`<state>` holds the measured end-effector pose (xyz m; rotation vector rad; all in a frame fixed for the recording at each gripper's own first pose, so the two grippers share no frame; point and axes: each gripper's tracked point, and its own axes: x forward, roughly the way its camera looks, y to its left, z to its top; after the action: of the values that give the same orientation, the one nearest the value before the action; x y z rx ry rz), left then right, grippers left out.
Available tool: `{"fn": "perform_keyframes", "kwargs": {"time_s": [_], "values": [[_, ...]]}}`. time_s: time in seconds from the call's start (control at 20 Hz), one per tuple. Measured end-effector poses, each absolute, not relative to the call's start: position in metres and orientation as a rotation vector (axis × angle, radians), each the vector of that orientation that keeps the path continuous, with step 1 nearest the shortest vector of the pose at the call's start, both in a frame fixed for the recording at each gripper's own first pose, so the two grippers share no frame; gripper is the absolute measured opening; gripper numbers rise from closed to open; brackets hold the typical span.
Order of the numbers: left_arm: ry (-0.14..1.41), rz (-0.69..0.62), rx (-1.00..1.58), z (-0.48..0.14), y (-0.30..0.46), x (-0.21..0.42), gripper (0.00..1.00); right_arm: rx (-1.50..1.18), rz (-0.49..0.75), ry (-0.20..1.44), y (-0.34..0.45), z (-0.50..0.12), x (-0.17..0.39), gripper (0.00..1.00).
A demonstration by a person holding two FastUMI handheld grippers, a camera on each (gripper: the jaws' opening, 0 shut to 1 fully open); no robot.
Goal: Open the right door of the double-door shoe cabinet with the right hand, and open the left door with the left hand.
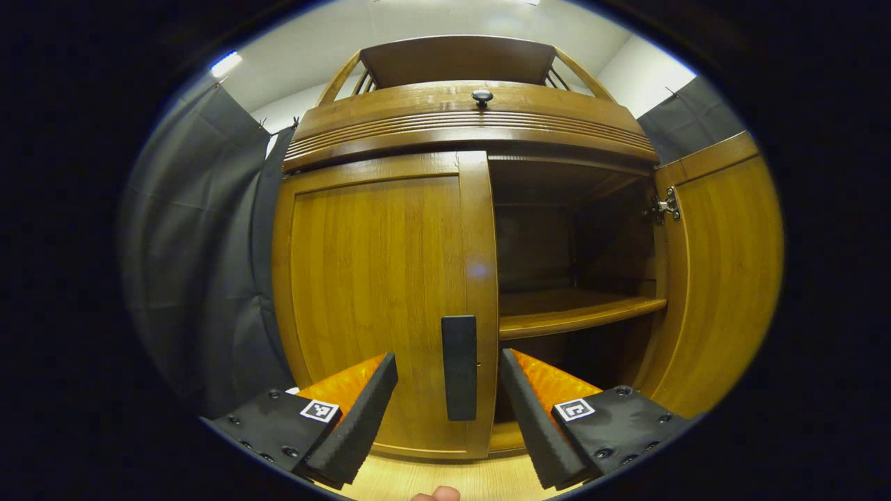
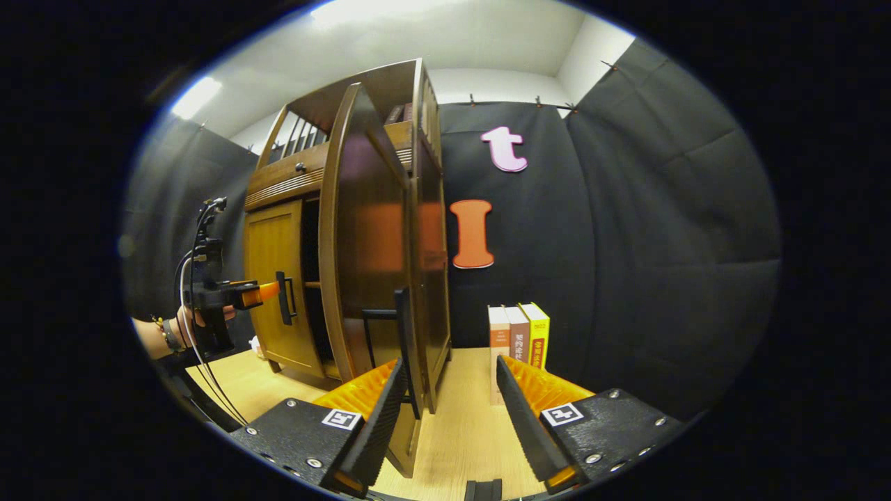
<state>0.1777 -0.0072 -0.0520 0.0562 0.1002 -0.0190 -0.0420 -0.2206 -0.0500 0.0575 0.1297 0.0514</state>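
Wooden right door (image 2: 365, 243) is open; our open left hand-held gripper (image 1: 449, 410) must close on the left door's handle (image 1: 459, 367); our right hand-held gripper (image 2: 451, 407) is open too.

From my left gripper view, the cabinet's lower compartment (image 1: 598, 355) under the shelf (image 1: 578, 311) is too dark to make out. In my right gripper view, the open right door (image 2: 365, 236) hides most of the interior, and I can't tell if my left gripper (image 2: 268, 292) touches the left door's handle (image 2: 284, 298). The spines of the 3 books (image 2: 518, 334) are too small to read.

Ceiling lamps (image 2: 195, 97) bright; cabinet (image 1: 390, 278) interior dim, perhaps shadowed; edges bowed.
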Motion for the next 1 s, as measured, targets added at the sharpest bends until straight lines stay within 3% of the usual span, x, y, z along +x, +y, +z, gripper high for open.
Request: {"fn": "perform_keyframes", "kwargs": {"time_s": [0.1,0.2,0.3,0.55,0.6,0.75,0.9,1.0], "values": [[0.118,-0.027,0.062,-0.062,-0.009,0.189,0.98,0.05,0.004,0.117,-0.231,-0.046,-0.051,0.86],[0.134,-0.039,0.071,-0.071,-0.012,0.199,0.98,0.048,-0.038,0.109,-0.241,-0.044,-0.059,0.97],[0.14,-0.045,0.09,-0.078,-0.013,0.209,0.99,0.056,-0.065,0.101,-0.247,-0.04,-0.064,0.92],[0.154,-0.041,0.104,-0.091,-0.012,0.229,0.99,0.077,-0.12,0.076,-0.261,-0.031,-0.074,0.92],[0.148,-0.039,0.105,-0.091,-0.011,0.231,0.99,0.074,-0.131,0.075,-0.264,-0.03,-0.074,0.98],[0.148,-0.066,0.079,-0.094,-0.014,0.237,0.99,0.069,-0.152,0.077,-0.268,-0.03,-0.076,0.98],[0.139,-0.089,0.046,-0.094,-0.015,0.235,0.93,0.069,-0.159,0.07,-0.267,-0.027,-0.073,0.98],[0.129,-0.094,0.021,-0.094,-0.014,0.237,0.76,0.077,-0.16,0.07,-0.265,-0.027,-0.072,0.98]]}}
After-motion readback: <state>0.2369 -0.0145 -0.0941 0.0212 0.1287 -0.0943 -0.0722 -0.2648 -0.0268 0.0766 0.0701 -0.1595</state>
